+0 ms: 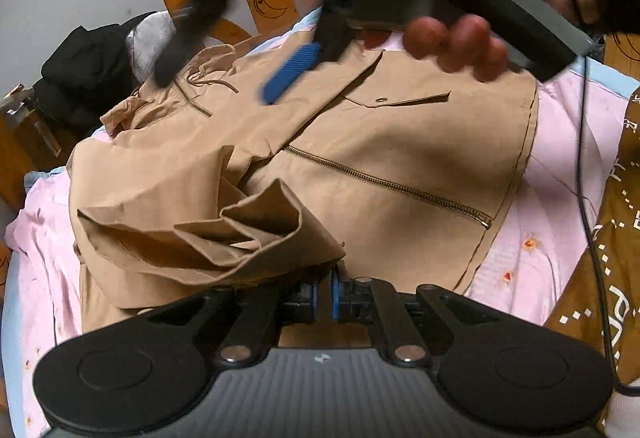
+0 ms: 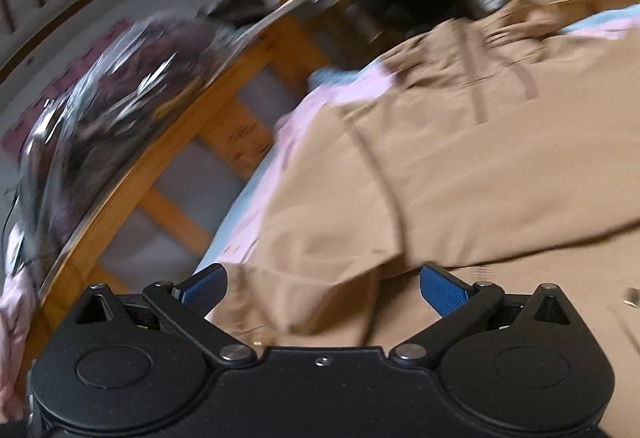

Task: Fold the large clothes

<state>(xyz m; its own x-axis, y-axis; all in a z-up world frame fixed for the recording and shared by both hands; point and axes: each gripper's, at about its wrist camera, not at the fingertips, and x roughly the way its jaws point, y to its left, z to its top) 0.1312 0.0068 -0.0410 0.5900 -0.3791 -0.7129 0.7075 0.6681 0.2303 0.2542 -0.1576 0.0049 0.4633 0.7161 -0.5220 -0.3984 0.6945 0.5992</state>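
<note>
Pink bedsheet (image 1: 560, 142), tan jacket (image 1: 400, 142) spread mid-frame, zipper up.
Lower left: my left gripper (image 1: 324, 296) clenched on a bunched sleeve or hem fold, lifted, I judge, to carry across. Upper right: right gripper (image 2: 322, 288) released, hovering over cloth, free to pin.

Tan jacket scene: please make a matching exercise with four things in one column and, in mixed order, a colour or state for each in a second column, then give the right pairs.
Column 1
1. tan jacket
2. left gripper
3. right gripper
4. bed sheet

Column 2
a. open, holding nothing
b. pink
c. shut on a bunched fold of cloth
d. spread on the bed, zipper showing

Pairs: 1-d, 2-c, 3-a, 4-b
</note>
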